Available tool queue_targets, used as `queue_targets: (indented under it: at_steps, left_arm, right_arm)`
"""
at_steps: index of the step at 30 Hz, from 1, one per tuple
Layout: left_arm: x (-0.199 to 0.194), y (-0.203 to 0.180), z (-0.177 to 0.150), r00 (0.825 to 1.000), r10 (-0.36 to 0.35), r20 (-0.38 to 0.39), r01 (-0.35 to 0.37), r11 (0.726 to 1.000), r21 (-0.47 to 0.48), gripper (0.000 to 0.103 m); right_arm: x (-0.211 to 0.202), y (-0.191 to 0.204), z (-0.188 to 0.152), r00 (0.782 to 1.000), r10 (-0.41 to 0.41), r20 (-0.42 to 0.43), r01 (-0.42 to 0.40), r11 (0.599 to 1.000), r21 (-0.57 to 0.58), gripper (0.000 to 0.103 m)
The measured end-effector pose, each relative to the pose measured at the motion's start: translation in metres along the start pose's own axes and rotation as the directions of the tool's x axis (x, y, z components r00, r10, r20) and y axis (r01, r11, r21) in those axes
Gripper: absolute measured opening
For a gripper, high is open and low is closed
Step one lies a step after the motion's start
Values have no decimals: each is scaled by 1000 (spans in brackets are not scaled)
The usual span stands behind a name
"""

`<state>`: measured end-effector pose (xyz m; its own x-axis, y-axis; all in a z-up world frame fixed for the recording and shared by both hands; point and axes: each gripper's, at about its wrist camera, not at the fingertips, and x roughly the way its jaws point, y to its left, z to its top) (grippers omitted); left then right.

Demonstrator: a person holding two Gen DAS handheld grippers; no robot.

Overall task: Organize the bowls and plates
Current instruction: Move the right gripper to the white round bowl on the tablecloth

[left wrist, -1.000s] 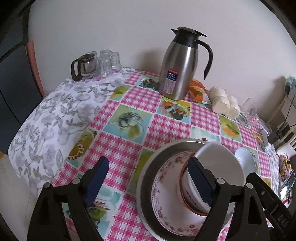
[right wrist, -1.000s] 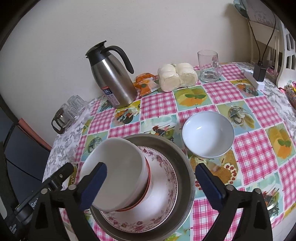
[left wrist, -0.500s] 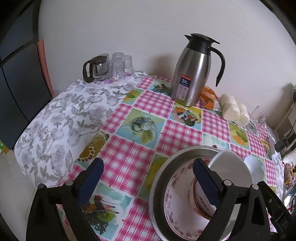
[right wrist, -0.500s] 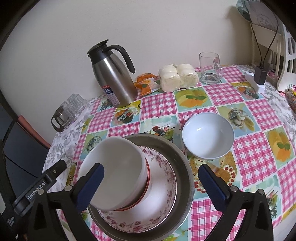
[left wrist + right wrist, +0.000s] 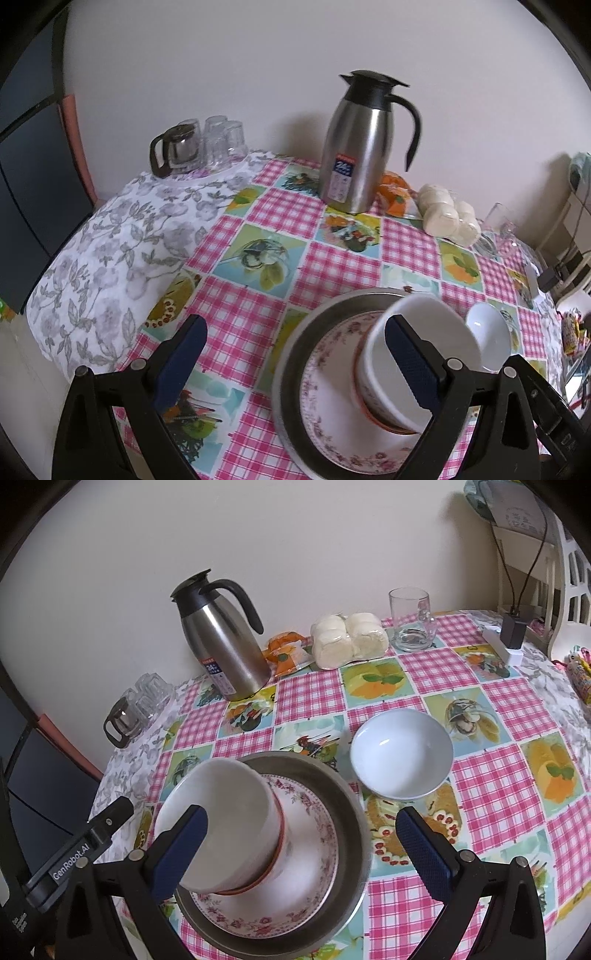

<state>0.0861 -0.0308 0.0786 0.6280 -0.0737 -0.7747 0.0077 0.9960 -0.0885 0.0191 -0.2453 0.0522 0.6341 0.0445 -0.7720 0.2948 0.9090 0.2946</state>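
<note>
The left gripper (image 5: 293, 354) is standing spread wide, its jaws having just been opening, with nothing between them. The right gripper (image 5: 301, 845) is likewise gaping and gripping nothing. A tall white bowl (image 5: 221, 819) is leaning on the floral plate (image 5: 306, 882) inside the metal basin (image 5: 354, 812), while a shallow white bowl (image 5: 400, 753) is sitting just beside it on the checked surface (image 5: 491, 775)

The left hand-held gripper (image 5: 293, 360) pulls back from the tall white bowl (image 5: 413, 354), jaws just spreading wider, nothing pressed between them, its right pad now off the bowl's wall.
</note>
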Motion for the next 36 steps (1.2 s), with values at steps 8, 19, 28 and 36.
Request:
queue_targets:
  at_steps: [8, 19, 28, 36]
  left_arm:
    - [-17, -31, -4, 998, -48, 40, 46, 998, 49, 97]
    - [-31, -107, -15, 985, -157, 68, 139, 967, 214, 97]
    - [-12, -161, -17, 975, -221, -33, 220, 923, 316, 97]
    - [3, -213, -7, 958, -252, -137, 286, 874, 392, 97]
  right_arm:
    - [-15, -33, 3, 1000, -20, 21, 18, 998, 52, 103]
    - [-33, -94, 7, 996, -80, 45, 72, 986, 152, 103]
    - [-33, -137, 11, 991, -128, 43, 114, 966, 234, 103]
    - [-22, -169, 9, 988, -150, 26, 135, 943, 303, 103]
